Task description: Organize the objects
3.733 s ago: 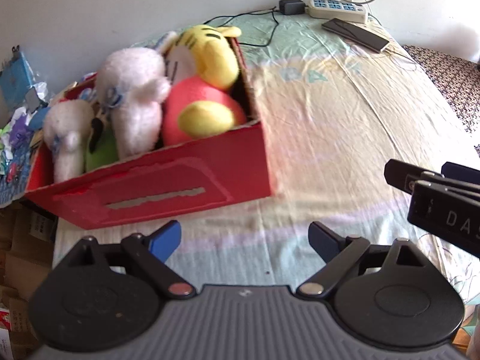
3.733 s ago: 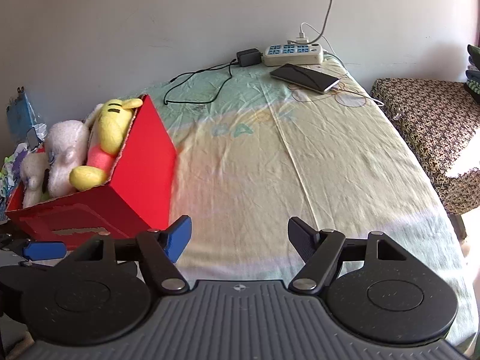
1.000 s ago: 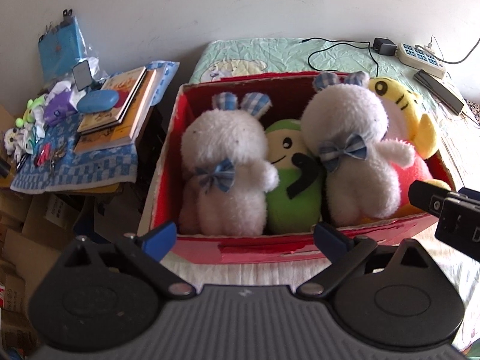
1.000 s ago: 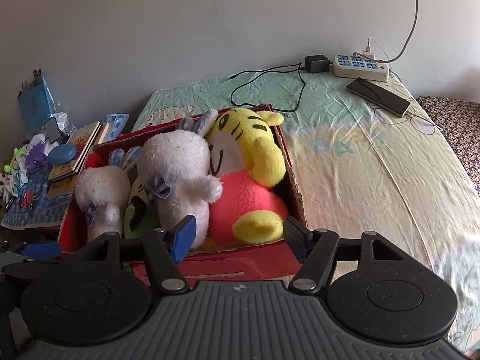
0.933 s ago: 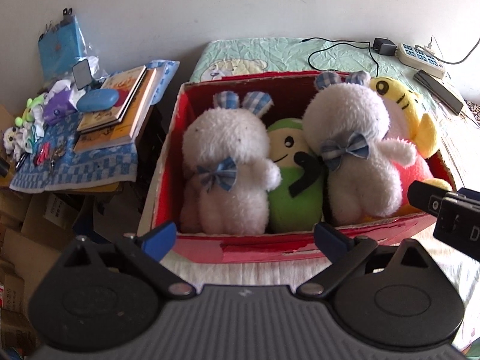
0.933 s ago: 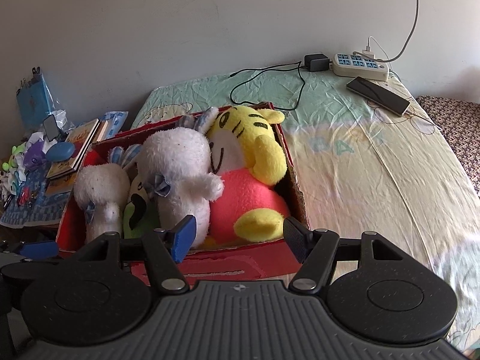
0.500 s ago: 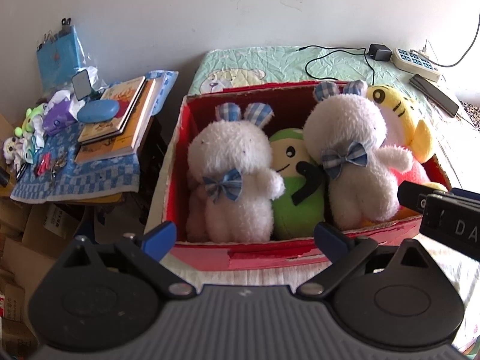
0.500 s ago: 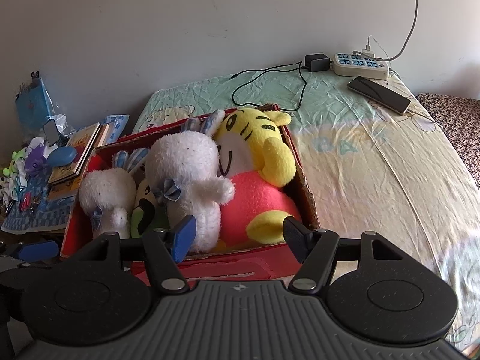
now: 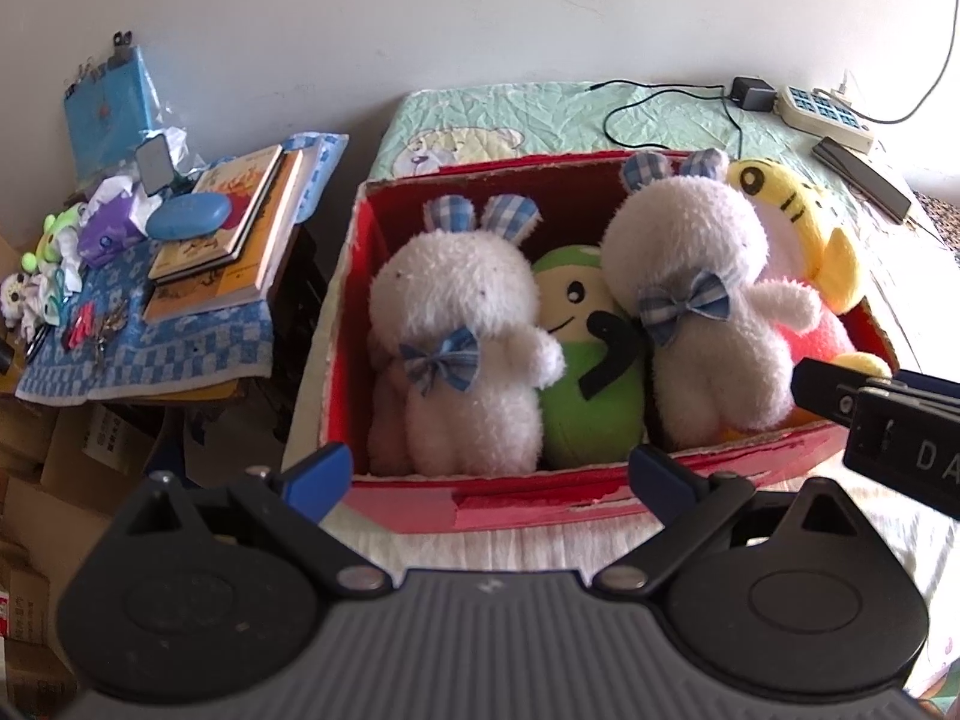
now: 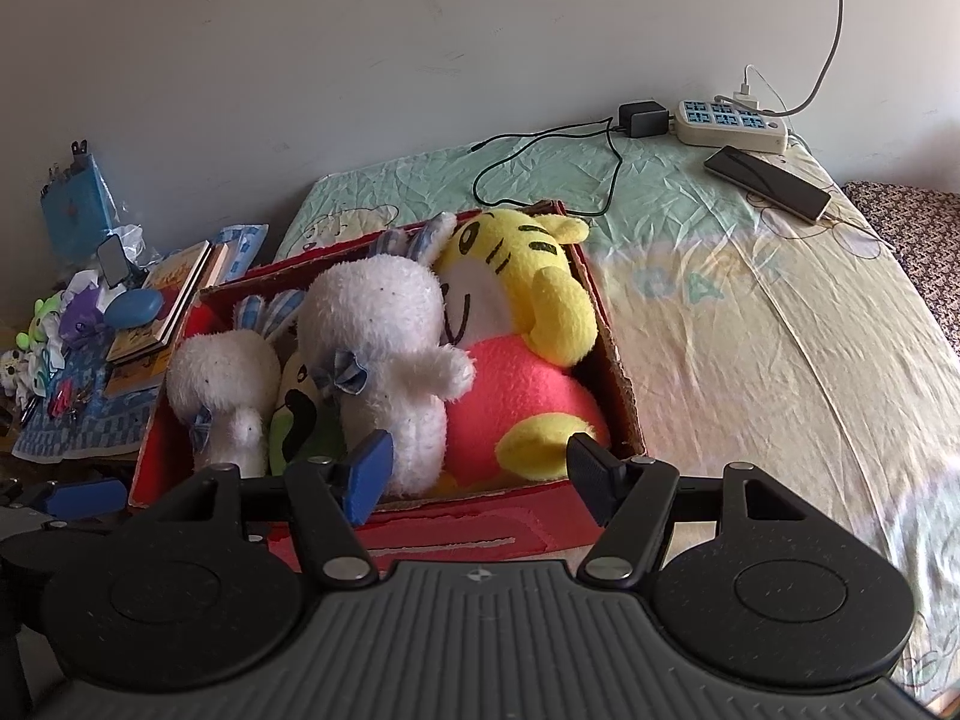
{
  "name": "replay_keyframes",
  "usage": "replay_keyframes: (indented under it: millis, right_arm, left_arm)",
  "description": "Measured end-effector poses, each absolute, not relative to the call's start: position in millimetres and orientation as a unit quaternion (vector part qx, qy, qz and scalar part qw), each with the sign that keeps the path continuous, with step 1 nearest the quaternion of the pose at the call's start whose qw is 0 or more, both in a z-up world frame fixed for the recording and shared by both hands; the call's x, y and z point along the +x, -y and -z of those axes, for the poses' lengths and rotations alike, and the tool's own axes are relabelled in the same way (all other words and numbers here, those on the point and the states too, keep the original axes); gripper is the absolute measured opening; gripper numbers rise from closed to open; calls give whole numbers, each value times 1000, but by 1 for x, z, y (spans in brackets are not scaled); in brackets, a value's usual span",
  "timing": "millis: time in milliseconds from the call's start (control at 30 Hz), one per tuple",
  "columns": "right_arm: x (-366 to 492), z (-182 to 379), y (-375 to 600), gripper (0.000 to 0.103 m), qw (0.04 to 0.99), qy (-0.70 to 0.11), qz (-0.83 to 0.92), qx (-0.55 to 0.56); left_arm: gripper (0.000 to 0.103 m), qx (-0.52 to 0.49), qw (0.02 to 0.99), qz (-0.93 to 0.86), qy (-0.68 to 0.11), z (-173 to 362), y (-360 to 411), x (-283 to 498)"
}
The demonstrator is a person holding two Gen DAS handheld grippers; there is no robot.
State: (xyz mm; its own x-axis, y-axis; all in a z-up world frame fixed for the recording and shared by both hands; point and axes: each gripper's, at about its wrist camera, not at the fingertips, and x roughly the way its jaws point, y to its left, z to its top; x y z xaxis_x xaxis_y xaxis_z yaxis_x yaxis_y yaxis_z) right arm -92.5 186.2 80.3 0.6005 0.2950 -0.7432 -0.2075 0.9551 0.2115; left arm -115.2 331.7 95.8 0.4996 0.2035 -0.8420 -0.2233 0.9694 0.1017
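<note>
Power strip (image 10: 732,123), phone (image 10: 768,183) on bed; books (image 9: 222,234) beside it.

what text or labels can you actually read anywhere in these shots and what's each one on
"DA", cut off by the picture's edge: white letters on the right gripper body in the left wrist view.
Pale blue letters on the bed sheet: too faded to read.
Book covers on the side table: print too small.
Power strip: no readable marking.
</note>
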Motion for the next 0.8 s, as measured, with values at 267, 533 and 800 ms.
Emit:
replay_keyframes:
  millis: [267, 533, 800]
  right_arm:
    - [-91, -84, -186, 66, 892, -423, -147, 55]
    - [-89, -81, -183, 64, 892, -424, -143, 66]
    - [-86, -73, -178, 64, 887, -432, -140, 82]
  left_arm:
    - [99, -3, 868, -95, -488, -98, -326, -111]
    - [99, -2, 864, -88, -495, -95, -323, -104]
    - [99, -6, 861, -88, -501, -89, -324, -100]
